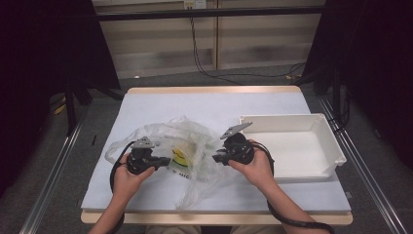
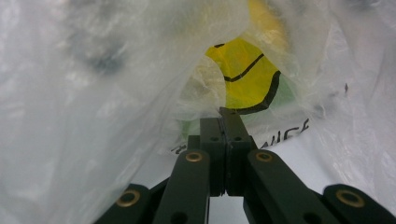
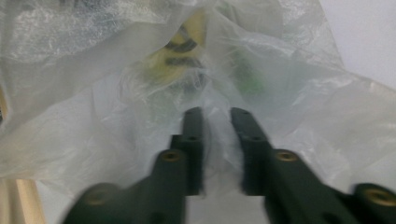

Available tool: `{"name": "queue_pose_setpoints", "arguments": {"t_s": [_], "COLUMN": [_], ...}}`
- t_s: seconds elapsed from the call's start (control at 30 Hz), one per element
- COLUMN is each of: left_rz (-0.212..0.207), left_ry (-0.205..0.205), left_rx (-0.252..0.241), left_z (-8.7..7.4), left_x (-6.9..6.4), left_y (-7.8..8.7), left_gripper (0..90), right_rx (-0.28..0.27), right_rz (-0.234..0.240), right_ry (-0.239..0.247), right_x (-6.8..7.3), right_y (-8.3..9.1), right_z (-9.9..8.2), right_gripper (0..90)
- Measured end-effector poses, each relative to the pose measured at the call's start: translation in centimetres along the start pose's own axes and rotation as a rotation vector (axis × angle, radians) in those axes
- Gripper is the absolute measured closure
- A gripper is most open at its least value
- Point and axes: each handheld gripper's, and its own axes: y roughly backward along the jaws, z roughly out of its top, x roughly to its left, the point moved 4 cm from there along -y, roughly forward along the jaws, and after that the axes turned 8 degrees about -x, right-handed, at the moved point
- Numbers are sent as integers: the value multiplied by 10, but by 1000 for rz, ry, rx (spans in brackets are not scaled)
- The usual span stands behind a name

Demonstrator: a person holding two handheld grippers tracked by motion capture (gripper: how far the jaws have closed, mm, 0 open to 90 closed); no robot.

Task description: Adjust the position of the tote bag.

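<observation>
Thin, clear plastic is the trouble here: the bag (image 1: pixel 182 156) lies crumpled on the counter (image 1: pixel 146 105) between the two hands, and film like this can tear or slide out of a pinch.

On the left, the left claw (image 1: pixel 165 161) is closed, its jaws pressed together on a fold of the bag's wall. In my judgement a hard pull from this side could stretch or rip the film, or the fold could slip free if the hold is shallow.

On the right, the right claw (image 1: pixel 215 157) sits at the bag's other edge. Its jaws stand a little apart with film bunched between them, and the picture is blurred, so I cannot tell whether the pads truly bite. If they close on loose air, the bag would sag toward the left hand and the mouth would not open. The white bin (image 1: pixel 336 146) stands just beside that hand and could be knocked.

From above, both hands, the bag's outline and the bin are plain. The left gripper view adds the yellow packet (image 2: pixel 247 79) with black lines inside the bag; the right gripper view shows the same packet hazily, and the gap between its jaws.
</observation>
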Motion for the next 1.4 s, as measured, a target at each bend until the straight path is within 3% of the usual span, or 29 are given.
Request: {"name": "queue_pose_setpoints", "arguments": {"t_s": [0.1,0.37,0.6,0.83,1.4], "left_rz": [-3,5,30,31,29], "left_ry": [0,-8,-8,4,8], "left_rx": [-1,10,23,30,29], "left_z": [0,2,-1,-6,-9], "left_x": [1,2,8,8,8], "left_y": [0,0,2,6,12], "left_gripper": [895,895,896,897,896], "right_rx": [-3,-27,-41,-29,-11], "right_rz": [-17,-62,-74,-86,-89], "right_ry": [-17,-17,-82,-125,-130], "right_x": [-4,-21,-47,-61,-65], "right_y": [0,2,2,-1,-1], "right_z": [2,20,28,25,21], "right_gripper": [886,897,896,891,882]}}
